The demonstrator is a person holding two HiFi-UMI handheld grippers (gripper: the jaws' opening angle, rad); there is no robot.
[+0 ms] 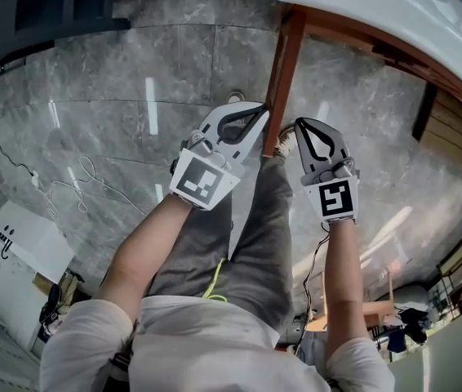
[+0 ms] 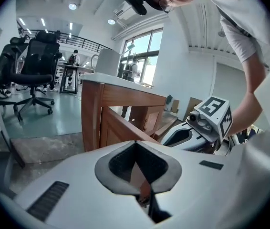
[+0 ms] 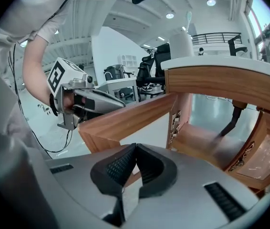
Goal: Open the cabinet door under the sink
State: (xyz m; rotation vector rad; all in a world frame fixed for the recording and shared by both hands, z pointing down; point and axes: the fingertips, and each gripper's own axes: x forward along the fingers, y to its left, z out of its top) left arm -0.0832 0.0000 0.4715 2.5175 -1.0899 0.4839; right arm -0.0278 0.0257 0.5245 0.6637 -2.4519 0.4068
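Note:
The wooden cabinet door [image 1: 284,68] under the white sink counter [image 1: 362,2] stands swung out; from above I see it edge-on. My left gripper [image 1: 262,111] is shut, its tips right at the door's free end, and I see nothing clamped in them. My right gripper [image 1: 299,124] is shut too, just right of that end. In the left gripper view the shut jaws [image 2: 136,142] point at the door [image 2: 118,125], with the right gripper [image 2: 206,120] beside it. The right gripper view shows its shut jaws [image 3: 135,146] below the door's top edge [image 3: 130,113], and the open cabinet inside [image 3: 206,144].
A dark drain pipe [image 3: 234,116] comes down inside the cabinet. Grey marble floor [image 1: 133,96] spreads to the left, with a white cable [image 1: 80,182] and a white box [image 1: 19,239] on it. An office chair [image 2: 35,68] stands farther off. The person's legs [image 1: 255,235] are below the grippers.

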